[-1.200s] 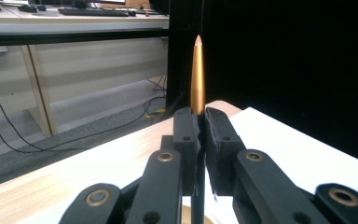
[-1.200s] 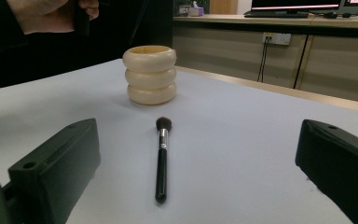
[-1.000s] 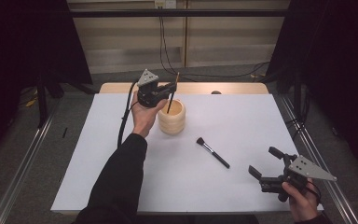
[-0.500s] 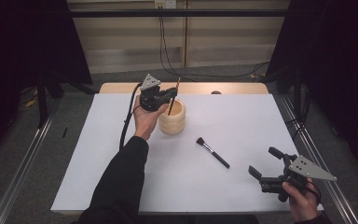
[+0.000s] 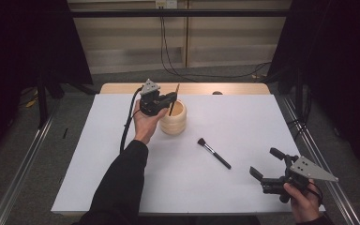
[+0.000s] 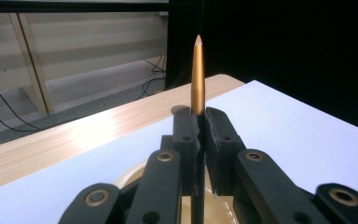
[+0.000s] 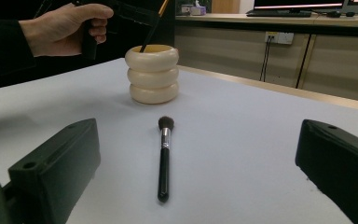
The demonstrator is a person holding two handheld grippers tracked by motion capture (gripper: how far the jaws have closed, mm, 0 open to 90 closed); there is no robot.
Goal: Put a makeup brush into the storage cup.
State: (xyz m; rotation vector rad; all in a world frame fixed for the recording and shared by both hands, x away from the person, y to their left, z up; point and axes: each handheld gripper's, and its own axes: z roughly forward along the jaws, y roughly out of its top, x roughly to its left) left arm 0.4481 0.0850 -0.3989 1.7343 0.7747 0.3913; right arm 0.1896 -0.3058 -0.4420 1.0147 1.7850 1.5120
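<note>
— What has the left gripper [image 5: 168,99] got?

— A slim gold-tipped brush [image 6: 197,77], clamped tight between its jaws. The left gripper view shows the pointed tip rising above the pads; the high view shows the lower end dipping into the cream ribbed holder [image 5: 174,118].

— And the right gripper [image 5: 268,165]?

— Jaws wide apart, nothing between them, near the table's [image 5: 243,192] front right corner. Its own view looks straight down a black-handled powder brush [image 7: 164,158] lying flat (bristles toward the holder), well apart from the pads.
</note>
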